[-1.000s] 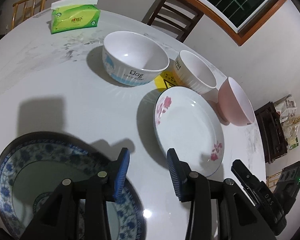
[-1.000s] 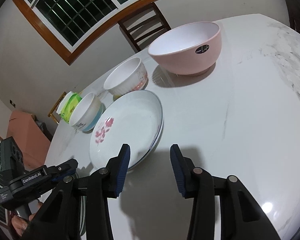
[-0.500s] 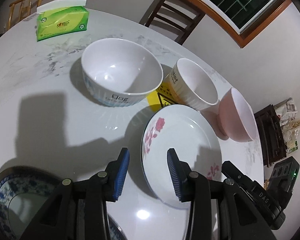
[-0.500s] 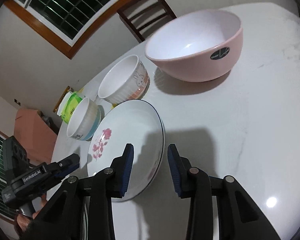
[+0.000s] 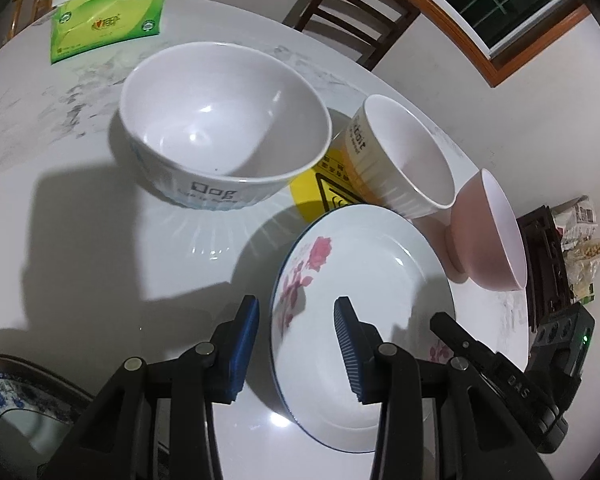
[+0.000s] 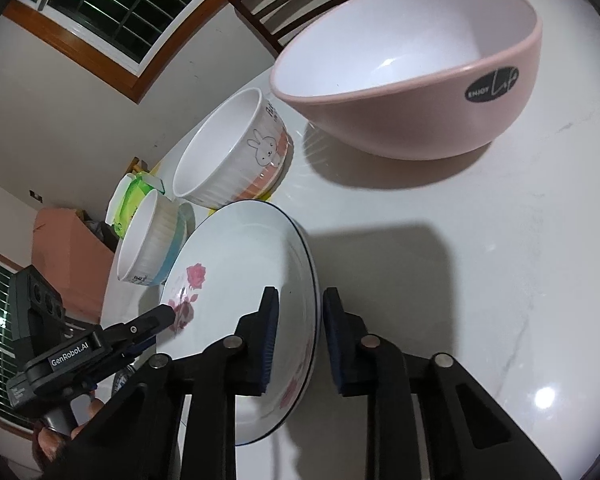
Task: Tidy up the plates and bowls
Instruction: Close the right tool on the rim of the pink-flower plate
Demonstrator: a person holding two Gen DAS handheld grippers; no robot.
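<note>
White marble table (image 6: 480, 280), dim room. Rose plate (image 6: 236, 272) lay flat beside three bowls. Right gripper (image 6: 298, 344) straddled its rim, jaws closing, pads not yet pressing. Left gripper (image 5: 296, 344) apart across the opposite rim. Step: grasping plate. Next likely calls for a firm pinch, then a level lift.

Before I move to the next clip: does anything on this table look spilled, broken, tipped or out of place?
Nothing spilled, broken or tipped. The one oddity: a yellow warning sticker lies on the table, partly under the ribbed rabbit bowl, next to the Dog bowl. The rose plate and pink bowl sit level.
</note>
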